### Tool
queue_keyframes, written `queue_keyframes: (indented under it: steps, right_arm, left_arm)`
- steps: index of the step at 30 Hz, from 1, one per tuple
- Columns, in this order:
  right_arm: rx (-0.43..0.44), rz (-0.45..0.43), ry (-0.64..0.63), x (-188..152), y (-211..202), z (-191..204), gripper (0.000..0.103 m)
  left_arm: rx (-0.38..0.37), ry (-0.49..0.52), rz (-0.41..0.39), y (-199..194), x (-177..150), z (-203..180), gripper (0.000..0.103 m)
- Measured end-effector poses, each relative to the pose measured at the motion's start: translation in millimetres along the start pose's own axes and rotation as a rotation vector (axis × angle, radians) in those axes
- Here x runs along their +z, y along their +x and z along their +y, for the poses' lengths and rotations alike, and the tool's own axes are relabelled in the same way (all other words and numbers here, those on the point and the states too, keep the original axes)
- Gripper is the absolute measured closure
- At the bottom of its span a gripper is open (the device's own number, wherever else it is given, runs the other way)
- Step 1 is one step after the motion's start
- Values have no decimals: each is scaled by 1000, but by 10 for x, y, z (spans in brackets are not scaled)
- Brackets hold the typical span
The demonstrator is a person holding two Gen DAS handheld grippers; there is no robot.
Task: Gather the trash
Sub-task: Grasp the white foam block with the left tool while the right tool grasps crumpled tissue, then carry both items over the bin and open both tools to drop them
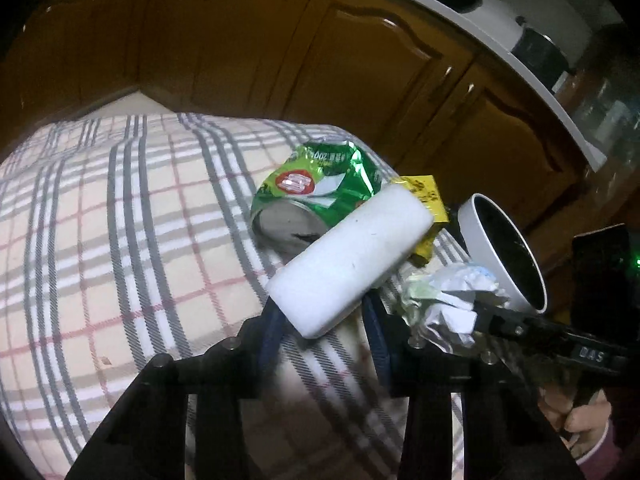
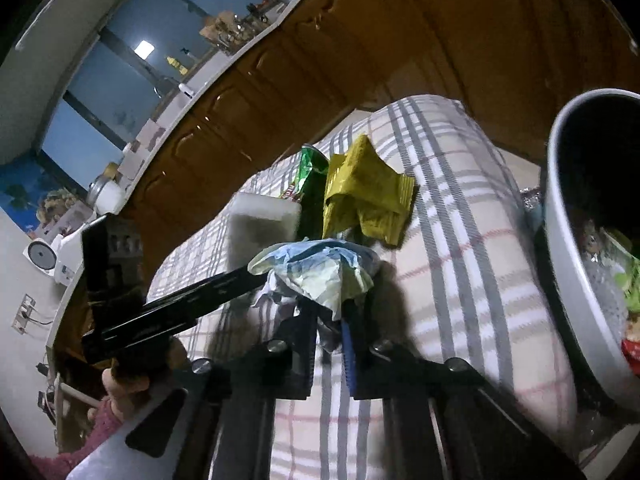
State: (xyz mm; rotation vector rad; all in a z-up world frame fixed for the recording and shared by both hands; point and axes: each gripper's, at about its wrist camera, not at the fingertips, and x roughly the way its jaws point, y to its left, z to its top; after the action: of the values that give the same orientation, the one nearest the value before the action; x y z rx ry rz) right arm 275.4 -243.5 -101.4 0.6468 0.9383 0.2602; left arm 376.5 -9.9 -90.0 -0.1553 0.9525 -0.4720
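Crumpled paper wad [image 2: 316, 270], pale blue and white, sat clamped between the right gripper [image 2: 330, 312] fingers, lifted off the plaid cloth [image 2: 452, 240] and left of the bin. White foam block [image 1: 348, 256] was pinched in the left gripper [image 1: 324, 320], held above the cloth in front of the crushed green can [image 1: 316, 188]. Can and yellow wrapper [image 2: 364, 192] lay on the cloth, wrapper touching the can, neither gripped.

White bin [image 2: 580, 280] stood at the cloth's right side; we saw foil and coloured scraps already inside. We judged the job partway done: some trash binned, two pieces in hand not yet dropped, can and wrapper left to fetch. Brown cabinets [image 1: 280, 40] stood behind.
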Motion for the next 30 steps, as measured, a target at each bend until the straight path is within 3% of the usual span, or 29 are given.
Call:
queue_keyframes:
  steps: [4,9,18,30]
  right_arm:
    - [-25,-27,-23,-103,-172,52,93]
    - [-52,-64,-40,-222,-387,92,93]
    - [-128,-112,-69,-438,-748,52,93]
    - [-181,-175,-33,-513,-1235,-222,93]
  left_arm:
    - [-5,27,-34,-125,-68,-112,71]
    - [43,40,-54,-310,-290,-190,73]
    - [96,80,-44,-456,-660,-529,74]
    - [70,144,-18,-461,-730,-1014,74]
